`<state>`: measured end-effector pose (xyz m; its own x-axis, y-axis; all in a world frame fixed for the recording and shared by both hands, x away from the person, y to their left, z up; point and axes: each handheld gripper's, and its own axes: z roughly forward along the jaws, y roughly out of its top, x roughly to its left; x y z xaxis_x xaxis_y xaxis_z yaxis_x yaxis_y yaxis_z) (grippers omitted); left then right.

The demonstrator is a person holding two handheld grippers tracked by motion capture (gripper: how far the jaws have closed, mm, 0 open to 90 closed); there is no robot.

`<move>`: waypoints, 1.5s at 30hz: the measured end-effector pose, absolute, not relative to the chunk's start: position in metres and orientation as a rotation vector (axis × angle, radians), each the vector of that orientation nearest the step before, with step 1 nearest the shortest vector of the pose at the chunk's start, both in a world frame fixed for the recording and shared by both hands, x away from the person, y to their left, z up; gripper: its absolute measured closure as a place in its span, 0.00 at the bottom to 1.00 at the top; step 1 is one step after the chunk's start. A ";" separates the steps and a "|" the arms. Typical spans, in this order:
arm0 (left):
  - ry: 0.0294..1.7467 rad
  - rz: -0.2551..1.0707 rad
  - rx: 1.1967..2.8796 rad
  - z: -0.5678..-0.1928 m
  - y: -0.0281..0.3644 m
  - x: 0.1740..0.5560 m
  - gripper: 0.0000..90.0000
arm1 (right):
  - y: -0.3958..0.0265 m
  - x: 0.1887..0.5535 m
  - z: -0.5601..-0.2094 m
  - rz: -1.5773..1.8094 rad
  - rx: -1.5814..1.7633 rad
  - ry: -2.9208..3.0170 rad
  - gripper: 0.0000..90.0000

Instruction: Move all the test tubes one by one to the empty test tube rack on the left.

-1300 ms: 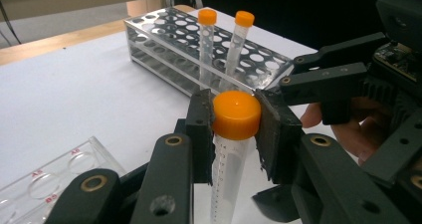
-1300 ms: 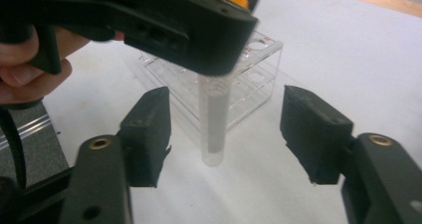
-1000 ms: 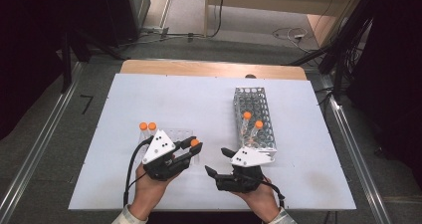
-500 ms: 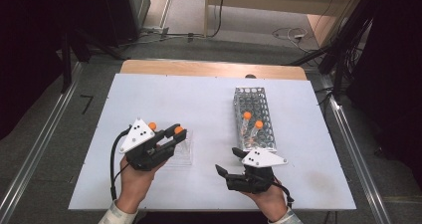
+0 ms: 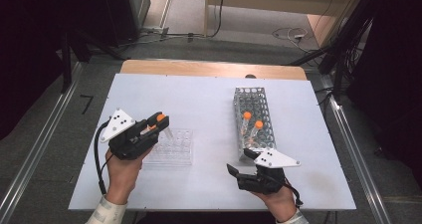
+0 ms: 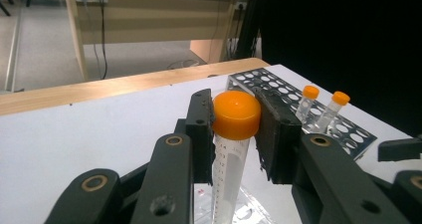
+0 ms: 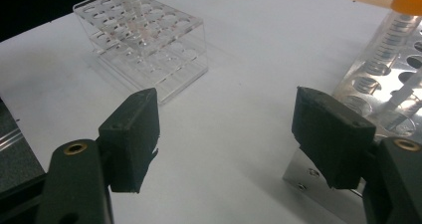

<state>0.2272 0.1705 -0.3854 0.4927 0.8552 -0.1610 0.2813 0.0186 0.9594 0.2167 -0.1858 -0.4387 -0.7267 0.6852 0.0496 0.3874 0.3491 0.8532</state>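
Bright, even overhead light; dark surroundings, soft close-up blur.

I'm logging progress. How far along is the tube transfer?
Nothing looks finished: the clear rack has no tube standing free. In hand: the left tongs grip an orange-capped tube over that rack. Left: two tubes in the metal rack; the right tongs are open.

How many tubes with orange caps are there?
3. One tube is clamped in the left gripper above the clear rack. Two more, a back one and a front one, stand in the metal rack. No others show.
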 end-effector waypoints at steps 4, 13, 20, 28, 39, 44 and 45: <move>1.037 0.623 1.541 -0.387 0.173 0.231 0.77 | -0.190 0.217 -0.441 1.312 0.962 2.297 0.28; 1.069 0.690 1.554 -0.391 0.176 0.242 0.77 | -0.195 0.219 -0.442 1.306 0.979 2.289 0.28; 1.077 0.742 1.600 -0.397 0.171 0.248 0.77 | -0.195 0.219 -0.443 1.301 0.981 2.290 0.28; 1.101 0.742 1.619 -0.403 0.172 0.252 0.77 | -0.196 0.219 -0.443 1.303 0.981 2.286 0.28; 1.121 0.714 1.618 -0.409 0.174 0.251 0.77 | -0.195 0.219 -0.443 1.301 0.982 2.288 0.28; 1.122 0.718 1.614 -0.411 0.174 0.249 0.77 | -0.195 0.219 -0.443 1.300 0.975 2.289 0.28; 1.123 0.717 1.612 -0.412 0.175 0.248 0.77 | -0.195 0.219 -0.443 1.300 0.976 2.290 0.29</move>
<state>0.2485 0.1745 -0.4117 0.3919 0.9173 -0.0700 0.3225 -0.0657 0.9443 0.2190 -0.1950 -0.4429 -0.7101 0.7026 0.0459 0.3993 0.3481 0.8482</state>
